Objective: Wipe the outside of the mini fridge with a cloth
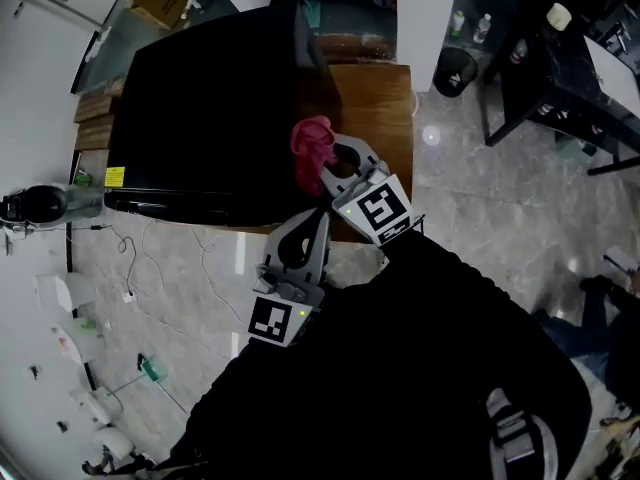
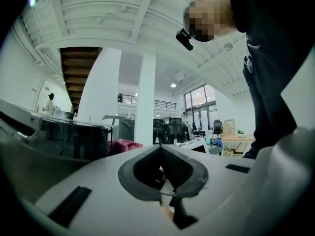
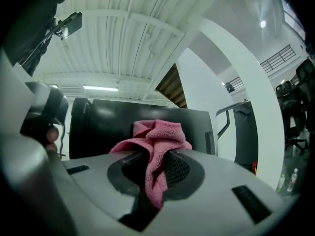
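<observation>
The right hand-held gripper (image 1: 326,171) clenched the cloth (image 1: 311,148) at the fridge's (image 1: 200,98) near right edge. Bare counter (image 1: 380,98) lay to the right. The left hand-held gripper (image 1: 318,218) hung closed on nothing.

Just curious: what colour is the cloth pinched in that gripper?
Pink. The cloth shows best in the right gripper view.

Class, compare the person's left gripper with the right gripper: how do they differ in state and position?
The right gripper is shut on a pink cloth; the left gripper is shut with nothing between its jaws. The right gripper is up by the black mini fridge, while the left gripper sits apart from it, lower in the head view. Both carry a marker cube.
</observation>
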`<state>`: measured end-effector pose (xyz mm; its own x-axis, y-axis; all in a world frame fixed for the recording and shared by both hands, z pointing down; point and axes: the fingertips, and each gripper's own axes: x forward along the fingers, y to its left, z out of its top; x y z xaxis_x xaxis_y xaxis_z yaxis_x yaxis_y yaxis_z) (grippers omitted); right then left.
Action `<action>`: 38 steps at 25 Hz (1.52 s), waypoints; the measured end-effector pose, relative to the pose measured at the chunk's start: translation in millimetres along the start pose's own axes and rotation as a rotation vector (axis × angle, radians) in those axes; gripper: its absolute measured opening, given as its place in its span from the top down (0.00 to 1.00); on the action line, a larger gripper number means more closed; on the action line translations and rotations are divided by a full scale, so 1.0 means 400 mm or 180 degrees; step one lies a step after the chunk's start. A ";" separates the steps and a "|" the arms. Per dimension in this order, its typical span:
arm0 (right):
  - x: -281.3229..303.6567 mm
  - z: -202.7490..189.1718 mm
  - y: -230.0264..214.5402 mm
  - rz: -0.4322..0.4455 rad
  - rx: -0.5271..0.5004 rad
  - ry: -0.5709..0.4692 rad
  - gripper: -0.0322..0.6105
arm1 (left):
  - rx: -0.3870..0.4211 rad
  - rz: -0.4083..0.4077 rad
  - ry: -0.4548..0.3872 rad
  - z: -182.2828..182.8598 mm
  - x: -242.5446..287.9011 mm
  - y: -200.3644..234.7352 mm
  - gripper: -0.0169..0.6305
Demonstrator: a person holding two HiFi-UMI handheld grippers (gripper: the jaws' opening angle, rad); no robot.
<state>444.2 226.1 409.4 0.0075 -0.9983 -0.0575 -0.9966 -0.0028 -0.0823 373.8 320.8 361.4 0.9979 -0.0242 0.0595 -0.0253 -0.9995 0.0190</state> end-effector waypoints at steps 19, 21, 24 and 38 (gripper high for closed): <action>0.243 -0.007 -0.415 -0.0293 -0.0212 0.0062 0.87 | -0.0065 0.0362 0.0110 -0.030 0.231 0.028 0.97; 0.254 -0.009 -0.434 -0.0264 -0.0184 0.0067 0.87 | -0.0041 0.0405 0.0100 -0.025 0.246 0.039 0.97; 0.238 0.003 -0.460 -0.0294 -0.0150 -0.0013 0.87 | 0.0004 0.0453 0.0004 0.001 0.264 0.058 0.97; -0.183 -0.285 -0.247 -0.0212 -0.0057 0.0367 0.87 | -0.0202 0.0084 0.0549 -0.300 0.128 -0.003 0.97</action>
<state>532.7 292.8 535.0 0.0652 -0.9959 0.0625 -0.9955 -0.0692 -0.0642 417.8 323.0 484.3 0.9721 -0.0409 0.2311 -0.0604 -0.9951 0.0778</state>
